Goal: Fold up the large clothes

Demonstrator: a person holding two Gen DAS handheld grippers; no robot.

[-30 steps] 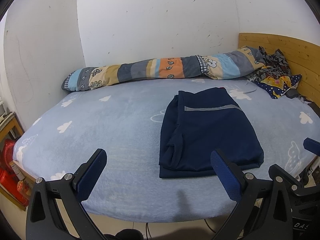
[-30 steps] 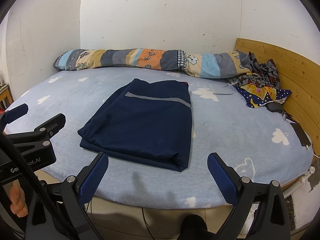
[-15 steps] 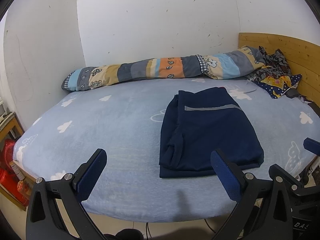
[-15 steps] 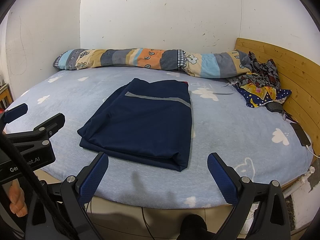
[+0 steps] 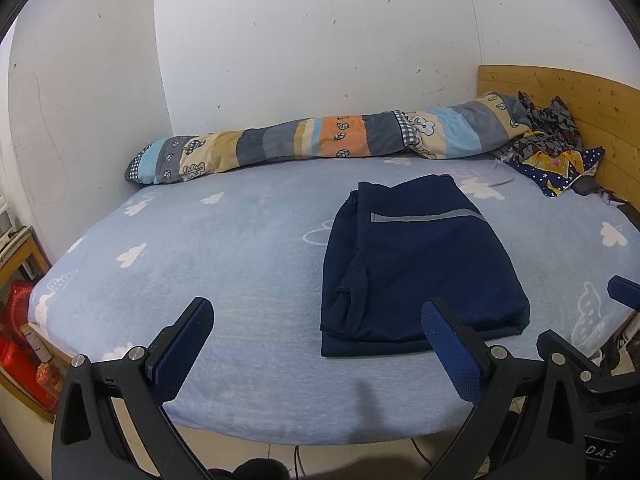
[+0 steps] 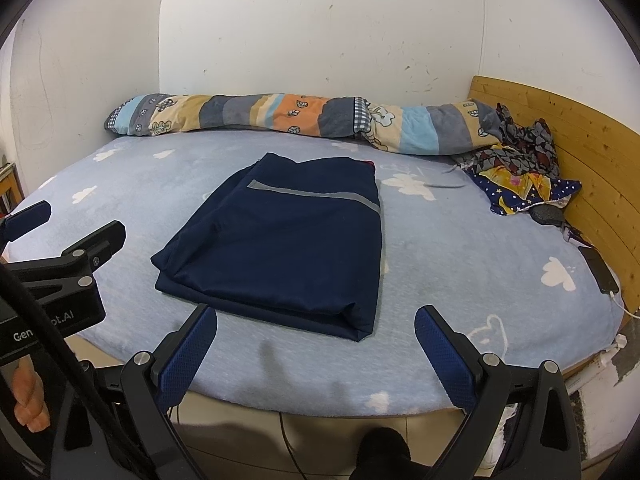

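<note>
The navy garment (image 5: 416, 264) lies folded into a neat rectangle near the bed's (image 5: 240, 240) near edge — apparently finished; the left gripper (image 5: 320, 352) and right gripper (image 6: 316, 356) both hang released, empty, short of it. That stand-off suggests a pause — judging whether another fold is needed.

Folded garment (image 5: 416, 264) on bed (image 5: 224, 256) — bolster (image 5: 320, 140) behind, headboard (image 6: 580, 152) right

Bed (image 5: 240, 248) covered by pale blue sheet (image 6: 440, 248) with white cloud print. Folded navy garment (image 5: 416, 264) flat near front edge, grey stripe uppermost. Striped bolster (image 5: 320, 142) along wall side. Crumpled patterned cloth (image 6: 520, 168) at headboard (image 6: 592, 152) corner. Phone (image 6: 600, 274) on cable beside headboard, at sheet edge.
</note>
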